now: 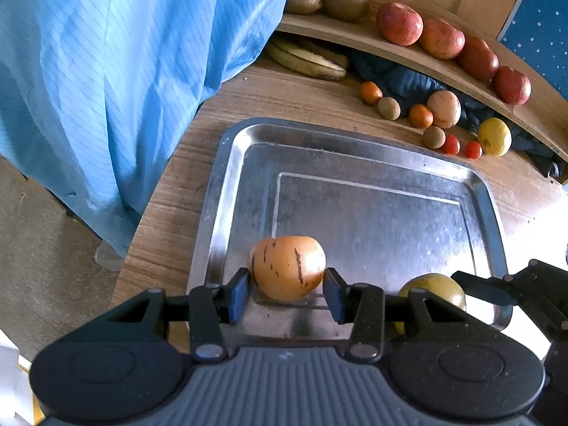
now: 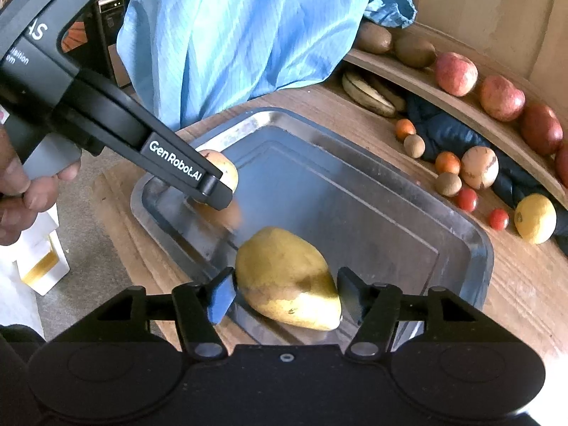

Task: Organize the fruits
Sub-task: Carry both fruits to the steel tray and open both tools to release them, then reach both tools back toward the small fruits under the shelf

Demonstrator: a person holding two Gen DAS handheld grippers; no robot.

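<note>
A tan-orange melon with dark stripes sits between the pads of my left gripper, which is shut on it just above the near left part of the metal tray. In the right wrist view the same melon hangs over its reflection in the tray. My right gripper is shut on a yellow mango over the tray's near edge. That mango shows to the right in the left wrist view.
Behind the tray on the wooden table lie bananas, small oranges, cherry tomatoes, a lemon and a dark blue cloth. A curved shelf carries apples and kiwis. A person's blue garment hangs at left.
</note>
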